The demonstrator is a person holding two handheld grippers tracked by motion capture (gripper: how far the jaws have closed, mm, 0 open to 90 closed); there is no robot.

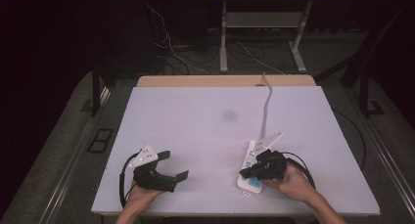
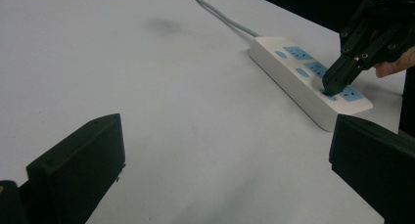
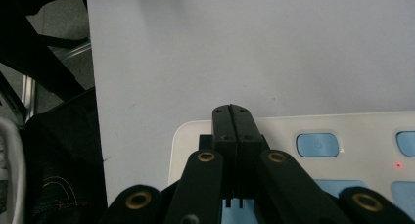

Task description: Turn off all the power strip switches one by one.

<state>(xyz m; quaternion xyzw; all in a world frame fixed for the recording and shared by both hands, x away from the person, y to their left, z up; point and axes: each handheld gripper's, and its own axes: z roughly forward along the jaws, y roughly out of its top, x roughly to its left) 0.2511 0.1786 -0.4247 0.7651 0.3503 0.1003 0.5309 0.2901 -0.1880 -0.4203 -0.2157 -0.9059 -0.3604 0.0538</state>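
The white power strip [image 1: 253,166], rigid, light and likely to slide, lies on the bench [image 1: 205,131]; the right gripper [image 3: 233,117], jaws closed, presses its near-end switch, while left of it the left gripper [image 1: 177,166] gapes wide and empty.

This looks like a lab or test room. A plain white table [image 1: 205,131] stands alone in a dark room with black walls. Loose wires [image 1: 171,48] lie on the grey floor [image 1: 58,136] behind it. Another desk with metal legs [image 1: 223,38] stands at the back.
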